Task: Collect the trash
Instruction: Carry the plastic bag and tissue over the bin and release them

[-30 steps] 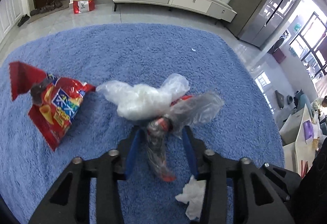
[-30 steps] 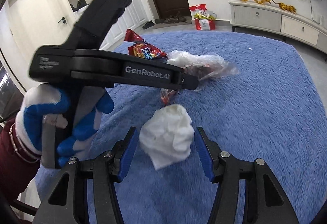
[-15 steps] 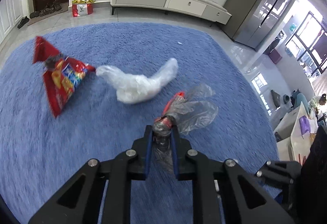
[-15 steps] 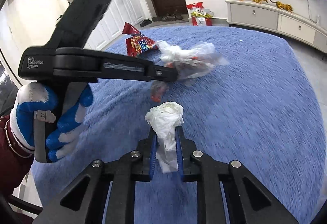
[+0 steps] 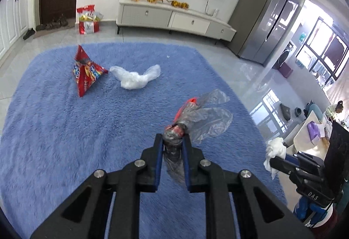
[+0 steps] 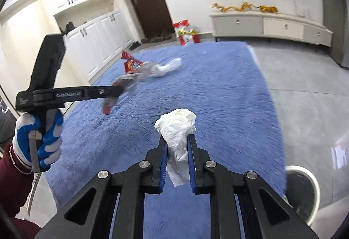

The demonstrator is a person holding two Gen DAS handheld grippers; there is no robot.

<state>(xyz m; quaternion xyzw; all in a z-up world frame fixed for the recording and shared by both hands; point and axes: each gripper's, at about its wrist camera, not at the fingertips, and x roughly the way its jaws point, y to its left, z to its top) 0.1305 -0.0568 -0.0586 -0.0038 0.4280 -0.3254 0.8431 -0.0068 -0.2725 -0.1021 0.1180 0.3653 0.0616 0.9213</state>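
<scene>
Claws [image 5: 172, 141] [image 6: 177, 143] grip wrapper [image 5: 196, 121], tissue [image 6: 177, 127].

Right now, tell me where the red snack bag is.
The red snack bag lies on the blue rug's far left in the left wrist view, its corner next to the crumpled white plastic bag.

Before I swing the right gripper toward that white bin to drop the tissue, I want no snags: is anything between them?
Nothing visible is. The right gripper, shut on the crumpled tissue, is above the blue rug; the white bin sits by the rug's edge, lower right. The left gripper is off to the left.
</scene>
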